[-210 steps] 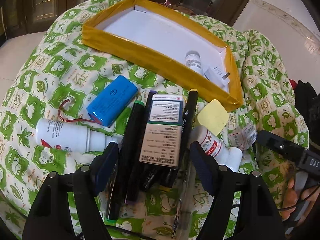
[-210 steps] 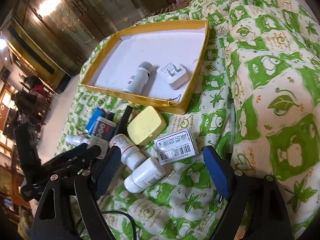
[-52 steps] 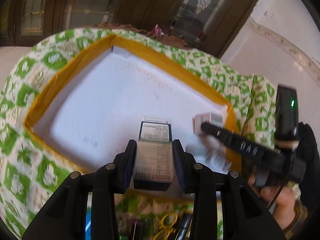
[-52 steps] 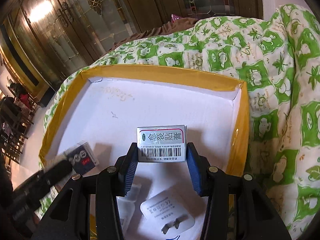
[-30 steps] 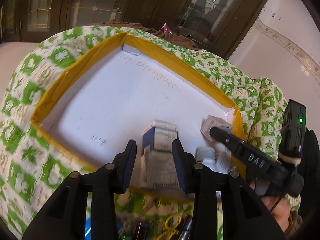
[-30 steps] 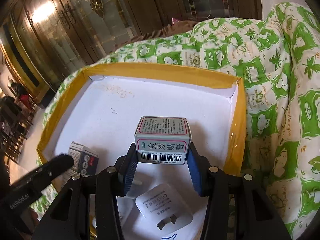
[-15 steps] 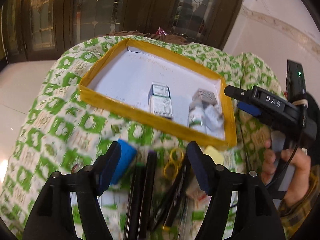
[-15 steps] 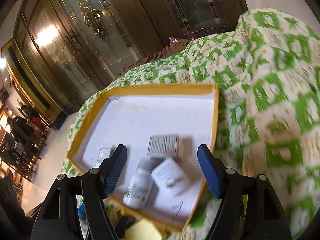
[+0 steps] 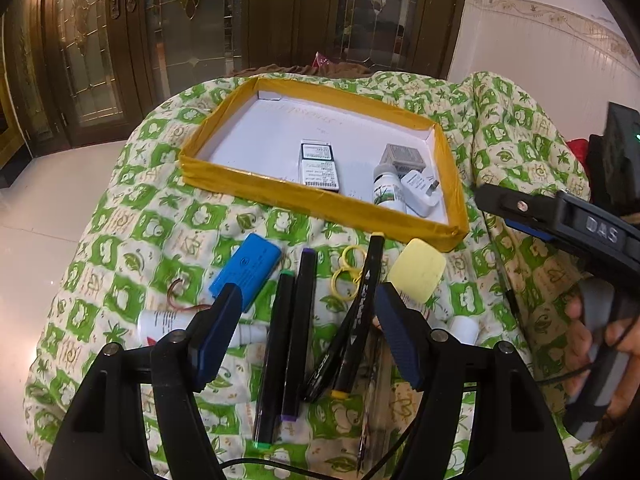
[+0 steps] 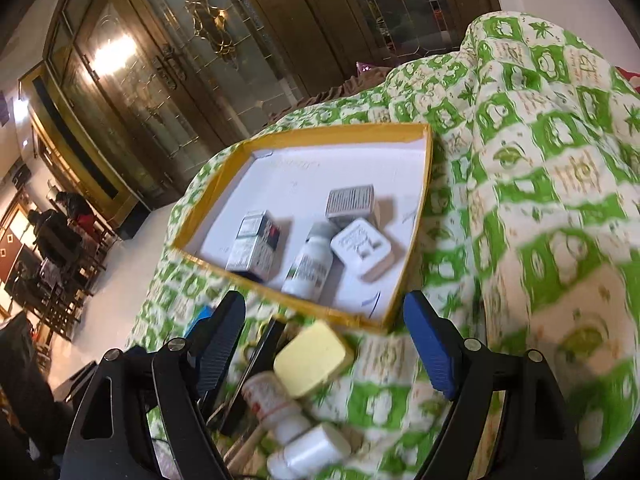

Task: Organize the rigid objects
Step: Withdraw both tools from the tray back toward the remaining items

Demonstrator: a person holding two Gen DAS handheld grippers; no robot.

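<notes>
A yellow-rimmed white tray (image 9: 316, 204) (image 10: 304, 300) lies on the green quilt. In it are a tall medicine box (image 9: 319, 165) (image 10: 256, 246), a small grey box (image 9: 402, 156) (image 10: 351, 201), a white bottle (image 9: 386, 186) (image 10: 310, 262) and a white plug (image 9: 420, 196) (image 10: 362, 248). My left gripper (image 9: 308, 330) is open and empty above black markers (image 9: 298, 320), near a blue battery pack (image 9: 245, 270). My right gripper (image 10: 324, 346) is open and empty above a yellow case (image 10: 312, 354) (image 9: 417, 270) and two white bottles (image 10: 280, 404). The right gripper also shows in the left wrist view (image 9: 560, 224).
Yellow rubber rings (image 9: 346, 272) lie between the markers. A white tube (image 9: 168, 324) lies left of my left fingers. The quilt (image 9: 132, 232) slopes off to a tiled floor on the left. Dark glass doors stand behind.
Both grippers let go of their boxes inside the tray, opened wide and pulled back toward me. Both boxes now rest in the tray.
</notes>
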